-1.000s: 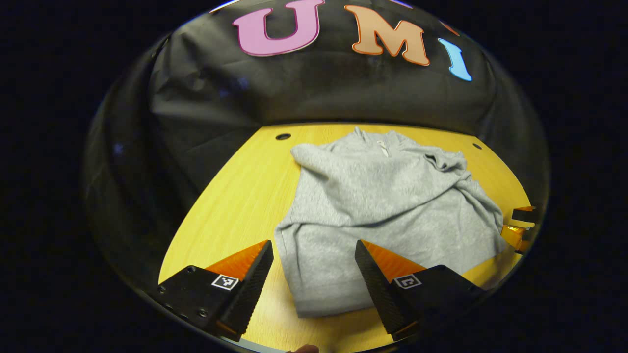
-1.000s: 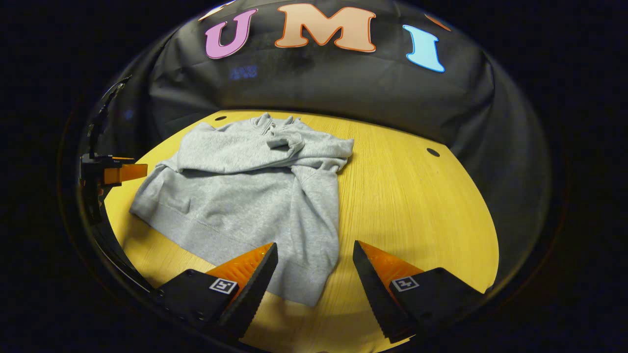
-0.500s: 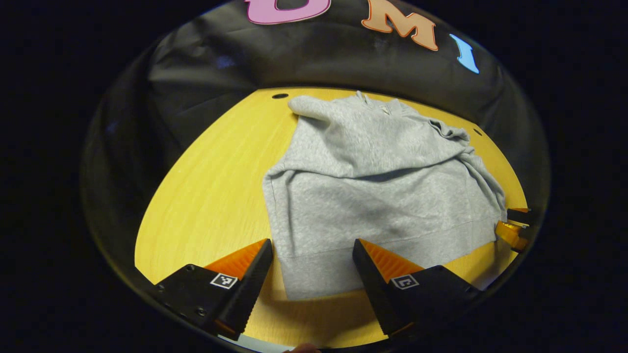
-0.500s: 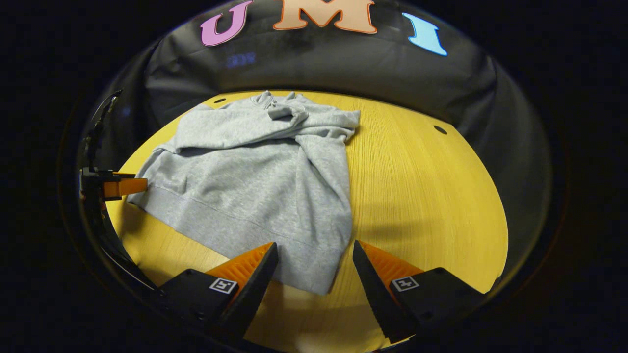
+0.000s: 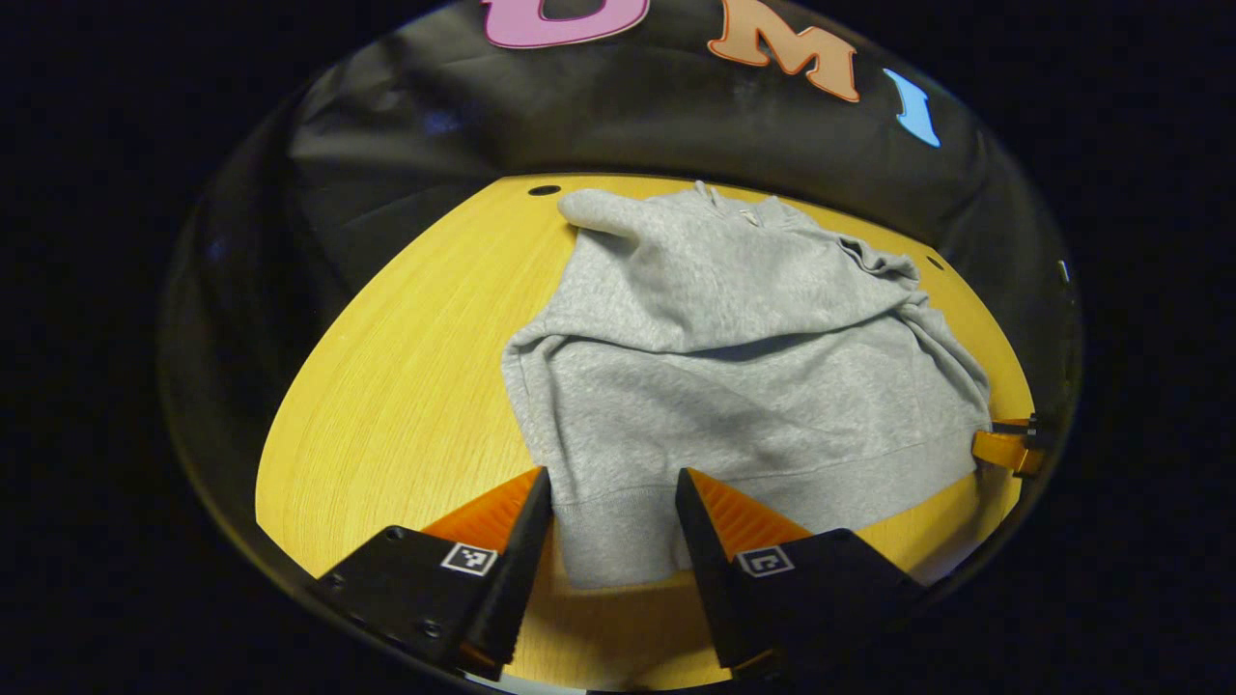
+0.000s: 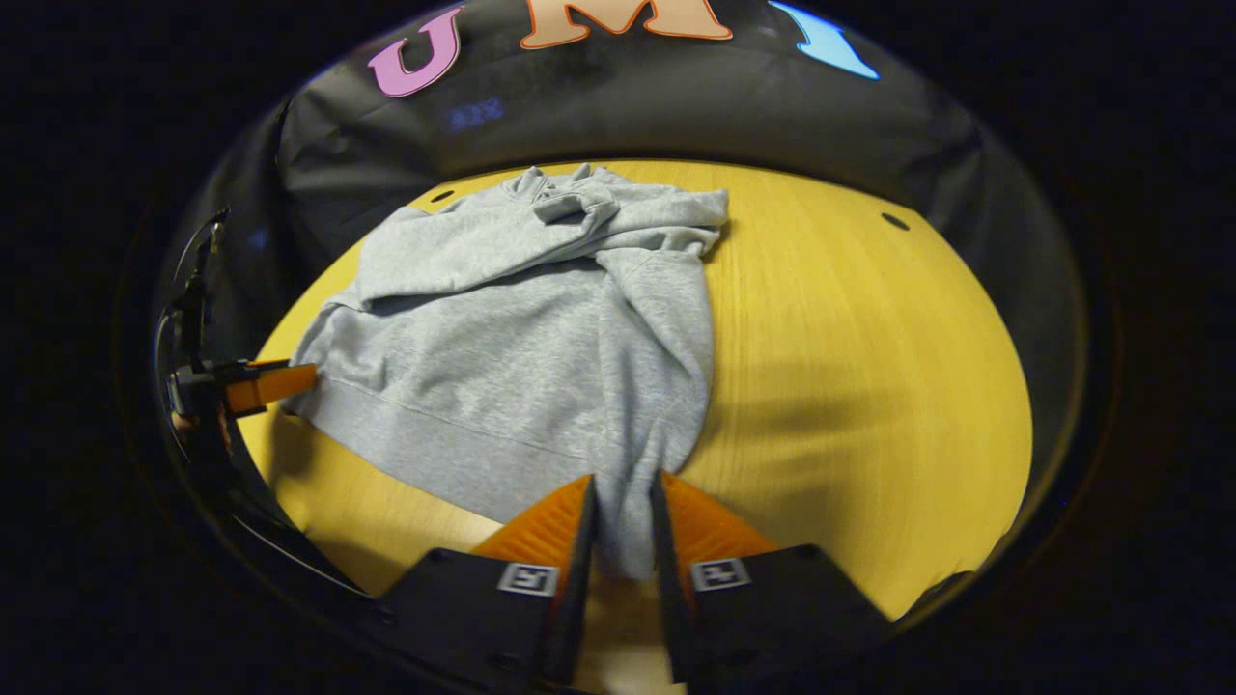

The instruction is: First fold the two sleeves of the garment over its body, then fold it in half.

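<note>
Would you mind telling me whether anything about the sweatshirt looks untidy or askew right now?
Slightly. The sweatshirt has both sleeves over its body, but the cuff near the collar is bunched, and the right sleeve lies rumpled along the side edge. Nothing looks damaged. The right gripper is closing on a hem corner; the left gripper straddles the other.

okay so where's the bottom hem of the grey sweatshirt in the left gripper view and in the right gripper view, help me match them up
Left gripper view: the hem runs along the sweatshirt's near edge, from between the left gripper fingers out to the right.
Right gripper view: the hem slants from middle left down to the right gripper, whose fingers close in on its corner.
Shared landmark: the sleeve folded across the chest, on the yellow table.
</note>
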Motion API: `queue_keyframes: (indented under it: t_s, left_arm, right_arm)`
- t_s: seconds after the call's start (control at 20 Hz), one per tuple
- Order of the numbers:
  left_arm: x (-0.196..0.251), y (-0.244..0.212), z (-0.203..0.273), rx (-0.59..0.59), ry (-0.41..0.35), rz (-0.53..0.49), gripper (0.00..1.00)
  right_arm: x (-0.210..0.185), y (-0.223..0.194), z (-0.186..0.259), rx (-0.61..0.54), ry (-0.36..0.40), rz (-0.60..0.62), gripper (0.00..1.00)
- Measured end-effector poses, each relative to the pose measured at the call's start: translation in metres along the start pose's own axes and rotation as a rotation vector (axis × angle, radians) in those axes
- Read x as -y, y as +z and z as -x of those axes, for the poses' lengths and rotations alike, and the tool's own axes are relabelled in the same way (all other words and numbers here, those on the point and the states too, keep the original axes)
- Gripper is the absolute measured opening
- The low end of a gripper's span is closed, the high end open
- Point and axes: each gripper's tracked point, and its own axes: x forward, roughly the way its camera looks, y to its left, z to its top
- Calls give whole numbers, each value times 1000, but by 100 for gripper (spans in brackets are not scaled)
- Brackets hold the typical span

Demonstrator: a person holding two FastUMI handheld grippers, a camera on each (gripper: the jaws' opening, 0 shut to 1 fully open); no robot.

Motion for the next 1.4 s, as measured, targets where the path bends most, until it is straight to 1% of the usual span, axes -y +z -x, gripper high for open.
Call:
queue_keyframes:
  t_s: [0.05, 0.1, 0.15, 0.2, 0.25, 0.3, 0.35, 0.45, 0.7, 0.85, 1.05, 1.25, 1.4]
  left_arm:
    - [2, 1, 0, 6, -14, 0, 61]
    - [5, 3, -1, 21, -29, 3, 55]
    - [8, 4, -1, 33, -46, 13, 43]
    - [11, 6, -1, 50, -63, 29, 33]
    - [11, 5, -3, 49, -70, 45, 13]
    - [12, 4, -1, 42, -78, 57, 10]
    - [13, 2, 1, 24, -87, 65, 5]
    - [11, -3, 6, -1, -94, 72, 0]
    - [10, -2, 7, -51, -111, 57, 0]
    - [12, 9, 13, -64, -108, 30, 0]
    - [16, 44, 26, -22, -126, 53, 0]
    - [11, 84, 33, 21, -129, 86, 0]
    - [7, 110, 40, 51, -127, 103, 0]
  right_arm:
    - [0, -1, 0, -13, 12, -19, 25]
    - [0, -1, -1, -22, 19, -37, 24]
    - [-1, -1, -2, -42, 26, -47, 18]
    - [-1, 0, -1, -69, 22, -60, 18]
    - [0, 0, -2, -92, 5, -75, 18]
    - [0, 0, -2, -100, -9, -77, 12]
    - [-1, 1, 0, -94, -17, -62, 12]
    - [-3, -1, 4, -93, -15, -32, 11]
    - [-3, 7, 9, -128, 11, -63, 12]
    - [-7, 20, 17, -104, 29, -82, 11]
    - [-18, 57, 36, -35, 82, -157, 12]
    - [-22, 100, 46, 24, 140, -270, 11]
    - [-20, 131, 50, 72, 165, -310, 12]
